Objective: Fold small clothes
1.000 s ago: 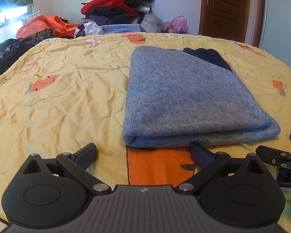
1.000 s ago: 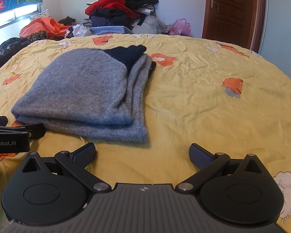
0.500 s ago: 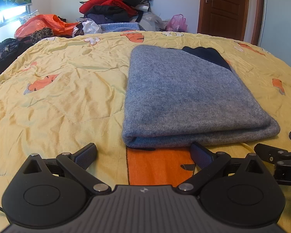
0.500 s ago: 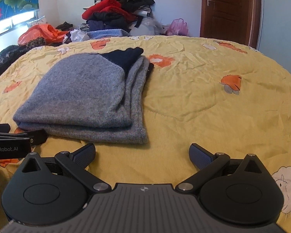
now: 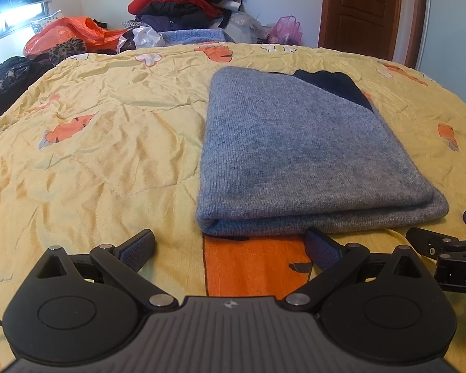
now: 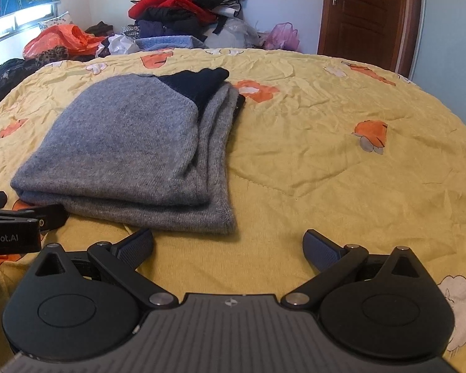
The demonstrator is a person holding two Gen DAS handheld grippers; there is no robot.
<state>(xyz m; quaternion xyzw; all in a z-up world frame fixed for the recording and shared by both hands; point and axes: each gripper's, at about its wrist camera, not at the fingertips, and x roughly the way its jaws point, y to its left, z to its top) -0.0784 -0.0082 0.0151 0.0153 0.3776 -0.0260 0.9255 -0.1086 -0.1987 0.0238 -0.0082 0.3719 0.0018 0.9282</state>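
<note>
A grey knit sweater (image 5: pixel 301 155) with a dark navy part at its far end lies folded flat on the yellow bedspread (image 5: pixel 93 155). My left gripper (image 5: pixel 230 248) stands open just short of the fold's near edge, nothing between its fingers. In the right wrist view the same sweater (image 6: pixel 130 146) lies ahead to the left. My right gripper (image 6: pixel 228 245) is open over bare bedspread (image 6: pixel 326 171), just right of the sweater's near corner. Each gripper shows at the edge of the other's view: the right one (image 5: pixel 444 248), the left one (image 6: pixel 18 223).
A heap of red, black and blue clothes (image 5: pixel 186 9) and an orange plastic bag (image 5: pixel 68 31) lie at the far end of the bed. Dark garments (image 5: pixel 9 74) sit at the far left. A brown wooden door (image 5: pixel 360 12) stands behind on the right.
Both grippers have drawn back and risen slightly from the sweater; the right one's view has shifted a little. The sweater lies as before. Both stay open.
</note>
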